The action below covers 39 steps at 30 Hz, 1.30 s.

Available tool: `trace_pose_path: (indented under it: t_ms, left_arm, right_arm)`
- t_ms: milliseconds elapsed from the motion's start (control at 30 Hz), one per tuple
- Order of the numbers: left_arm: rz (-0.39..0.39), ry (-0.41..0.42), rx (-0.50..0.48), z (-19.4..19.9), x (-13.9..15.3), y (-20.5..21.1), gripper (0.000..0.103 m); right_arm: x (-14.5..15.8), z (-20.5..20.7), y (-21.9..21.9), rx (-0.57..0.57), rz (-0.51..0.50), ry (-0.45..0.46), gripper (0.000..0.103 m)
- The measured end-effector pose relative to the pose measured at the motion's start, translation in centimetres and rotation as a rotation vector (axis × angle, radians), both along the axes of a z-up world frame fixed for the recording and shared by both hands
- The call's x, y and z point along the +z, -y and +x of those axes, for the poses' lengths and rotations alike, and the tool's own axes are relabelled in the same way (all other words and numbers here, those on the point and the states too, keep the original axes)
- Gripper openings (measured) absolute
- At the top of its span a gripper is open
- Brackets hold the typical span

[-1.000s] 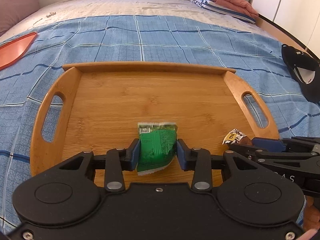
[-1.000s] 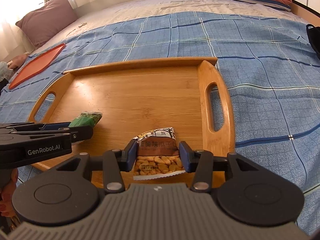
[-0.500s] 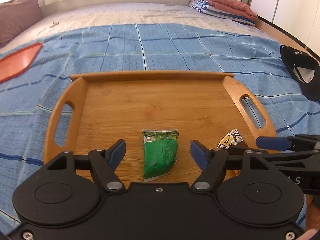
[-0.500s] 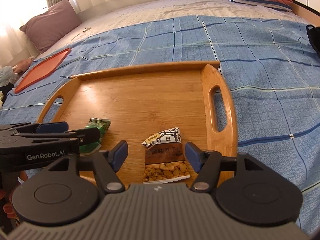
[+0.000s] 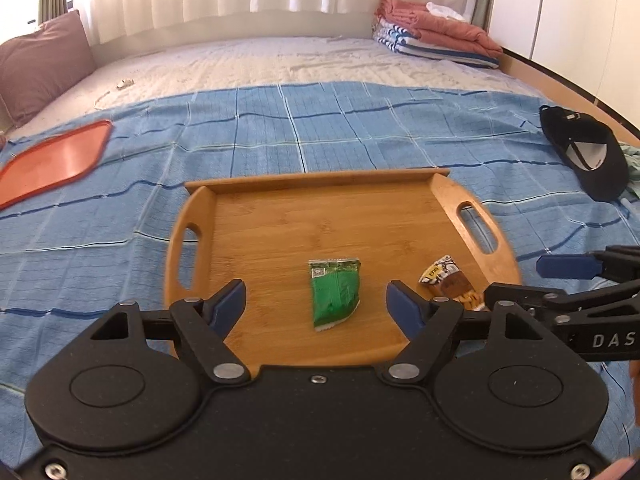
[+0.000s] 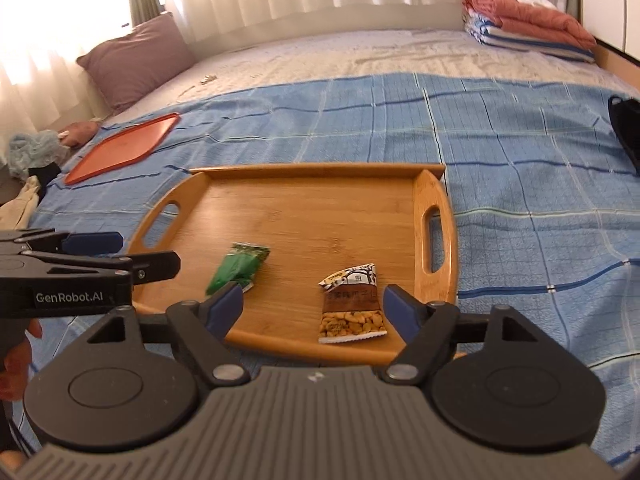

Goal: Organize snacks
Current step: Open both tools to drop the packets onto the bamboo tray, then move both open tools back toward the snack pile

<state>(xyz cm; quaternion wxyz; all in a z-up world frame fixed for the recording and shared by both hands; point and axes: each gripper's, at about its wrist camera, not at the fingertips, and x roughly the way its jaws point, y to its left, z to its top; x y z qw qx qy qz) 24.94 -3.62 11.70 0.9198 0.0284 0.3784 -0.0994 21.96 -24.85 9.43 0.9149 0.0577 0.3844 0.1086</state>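
A wooden tray (image 5: 280,216) (image 6: 320,204) with two handles lies on the blue checked bedspread. A green snack packet (image 5: 334,294) (image 6: 236,266) lies flat on the tray near its front edge. A brown and white peanut packet (image 5: 448,282) (image 6: 352,306) lies to its right. My left gripper (image 5: 316,306) is open and empty, raised just short of the green packet; it also shows in the right wrist view (image 6: 92,252). My right gripper (image 6: 312,308) is open and empty, just short of the peanut packet, and shows in the left wrist view (image 5: 560,276).
An orange tray (image 5: 52,158) (image 6: 124,146) lies on the bedspread at far left. A black cap (image 5: 588,156) lies at the right. Folded blankets (image 5: 436,32) sit at the far right corner, a purple pillow (image 6: 140,58) at far left. Cloths (image 6: 32,156) lie at the left edge.
Both grippers opened and let go of their packets, which now lie on the tray. Both grippers then drew back and up from the tray.
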Motion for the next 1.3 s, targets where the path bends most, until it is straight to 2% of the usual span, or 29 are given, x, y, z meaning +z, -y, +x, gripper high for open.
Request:
trace_pose_path:
  t_ms: [333, 533, 733, 1000, 1167, 1300]
  left_arm:
    - [0.022, 0.102, -0.009, -6.9, 3.2, -1.3, 0.079]
    - [-0.021, 0.112, -0.019, -10.5, 4.2, -1.9, 0.079]
    - [0.001, 0.184, 0.021, -13.8, 4.1, -2.2, 0.083]
    - [0.043, 0.198, 0.018, -17.1, 2.8, -2.0, 0.083]
    - [0.043, 0.212, -0.015, -18.6, 3.2, -1.8, 0.083]
    - [0.037, 0.216, -0.026, -19.1, 4.4, -1.8, 0.084]
  right_arm:
    - [2.8, -5.2, -0.1, 0.029, 0.009, 0.074, 0.087]
    - [3.5, -7.8, -0.2, 0.044, 0.038, 0.106, 0.088]
    - [3.0, -9.9, 0.0, 0.045, 0.07, 0.107, 0.088]
    - [1.1, -12.1, -0.2, 0.046, 0.05, 0.101, 0.089]
    - [0.6, -12.8, 0.0, 0.04, 0.06, 0.092, 0.089]
    - [1.4, -13.3, 0.2, 0.038, 0.069, 0.104, 0.089]
